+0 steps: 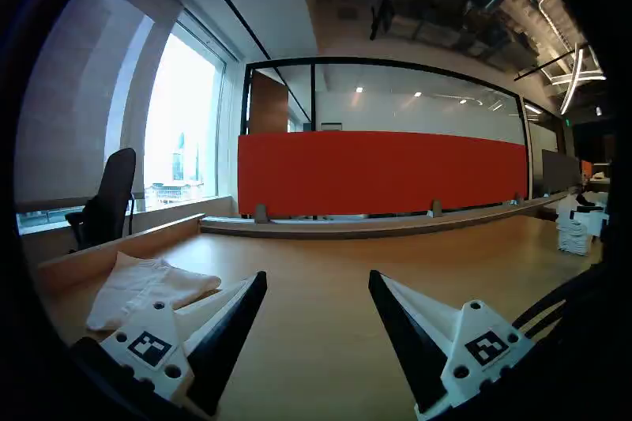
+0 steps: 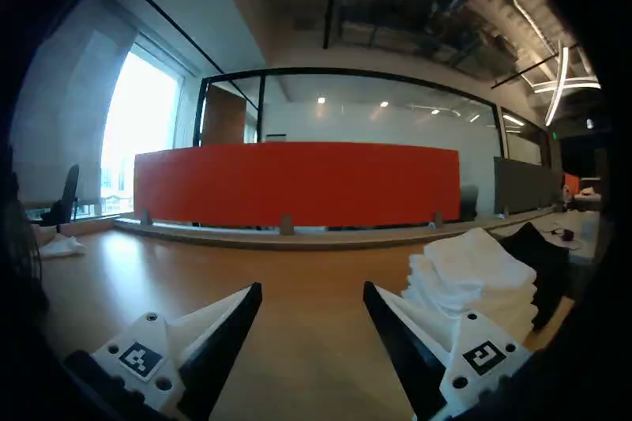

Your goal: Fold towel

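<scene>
The left tool (image 1: 316, 274) has its fingers spread wide with nothing between them, held low over the worktop (image 1: 340, 255). The right tool (image 2: 311, 285) is spread the same way, also gripping nothing. A white towel (image 1: 146, 287) lies rumpled on the worktop just beside the left tool's left finger, close to the worktop's left side, where a raised wooden lip (image 1: 118, 251) runs along the edge. In the right gripper view a stack of folded white towels (image 2: 474, 279) sits just past the right tool's right finger, with a black cloth (image 2: 545, 263) just beside it on the right. Ahead of both tools the wood runs open up to the red screen (image 1: 379, 172) that closes off the far edge. Beyond the lip stand a dark chair (image 1: 107, 200) and a bright window (image 1: 182, 129)
</scene>
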A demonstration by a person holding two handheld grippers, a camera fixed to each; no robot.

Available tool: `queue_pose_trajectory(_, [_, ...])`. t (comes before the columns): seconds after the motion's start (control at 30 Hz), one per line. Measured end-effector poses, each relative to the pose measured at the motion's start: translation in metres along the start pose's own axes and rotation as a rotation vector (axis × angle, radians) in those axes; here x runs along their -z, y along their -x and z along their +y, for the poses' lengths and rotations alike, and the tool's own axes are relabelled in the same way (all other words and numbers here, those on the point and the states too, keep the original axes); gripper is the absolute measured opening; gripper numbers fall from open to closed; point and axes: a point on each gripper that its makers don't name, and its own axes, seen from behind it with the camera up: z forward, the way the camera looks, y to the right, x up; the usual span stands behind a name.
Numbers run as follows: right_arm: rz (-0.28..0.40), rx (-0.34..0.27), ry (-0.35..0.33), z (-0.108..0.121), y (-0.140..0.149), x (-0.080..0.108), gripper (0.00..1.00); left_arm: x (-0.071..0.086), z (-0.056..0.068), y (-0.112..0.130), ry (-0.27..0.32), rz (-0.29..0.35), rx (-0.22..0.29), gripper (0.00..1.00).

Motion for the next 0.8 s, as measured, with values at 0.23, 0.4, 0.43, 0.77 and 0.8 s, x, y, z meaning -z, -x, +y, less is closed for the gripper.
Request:
queue_pose_trajectory(0.23, [-0.001,-0.001,-0.007,-0.0014,0.0005,0.0002,0.99,-0.0002,-0.0001,-0.0002,0.000,0.000,0.000,0.96])
queue_pose_trajectory(0.4, [0.000,0.000,-0.007,-0.0013,0.0000,0.0001,0.99,-0.0001,0.0002,-0.0001,0.000,0.000,0.000,0.96])
queue_pose_trajectory(0.43, [-0.001,0.000,-0.007,-0.0014,0.0000,0.0001,0.99,-0.0002,0.0003,-0.0001,0.000,0.000,0.000,0.96])
queue_pose_trajectory(0.77, [-0.001,-0.001,-0.007,-0.0014,0.0008,0.0001,0.99,-0.0008,0.0000,-0.0001,0.000,0.000,0.000,0.96])
queue_pose_trajectory(0.8, [-0.001,-0.001,-0.007,-0.0014,0.0009,0.0001,0.99,-0.0008,0.0000,-0.0001,0.000,0.000,0.000,0.96])
